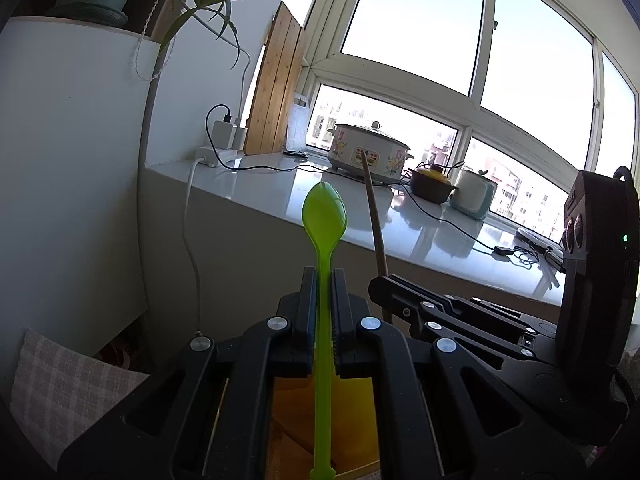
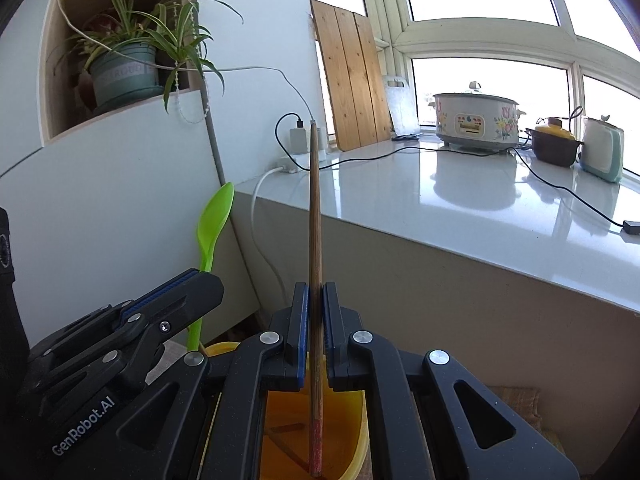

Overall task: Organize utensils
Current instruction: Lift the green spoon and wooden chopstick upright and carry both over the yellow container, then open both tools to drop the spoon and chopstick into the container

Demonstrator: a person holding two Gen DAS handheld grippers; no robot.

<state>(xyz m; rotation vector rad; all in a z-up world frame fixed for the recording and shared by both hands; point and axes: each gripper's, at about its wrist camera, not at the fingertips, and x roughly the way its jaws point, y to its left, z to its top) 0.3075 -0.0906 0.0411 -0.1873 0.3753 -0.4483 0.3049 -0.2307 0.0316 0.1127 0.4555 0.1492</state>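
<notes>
Mid-task, by the look of it. Yellow container (image 2: 352, 440) below both grippers, wooden stick inside.
Left gripper (image 1: 322, 312) clamped on green spoon (image 1: 323, 216), bowl up.
Right gripper (image 2: 316, 320) clamped on chopstick (image 2: 315, 220), lower end inside container.
Release pending.

the left gripper (image 1: 322, 280) is clamped on the handle of a green plastic spoon (image 1: 323, 216), whose bowl stands up ahead of the fingertips. under the claw sits a yellow container (image 1: 360, 420), and the spoon's handle end reaches down over it. just to the claw's right, the right gripper (image 1: 380, 282) grips a brown chopstick (image 1: 374, 216) that rises beside the spoon. farther ahead, a white windowsill (image 1: 360, 208) carries a flowered cooker (image 1: 368, 152), with a wooden board (image 1: 272, 88) leaning ahead and left.
</notes>
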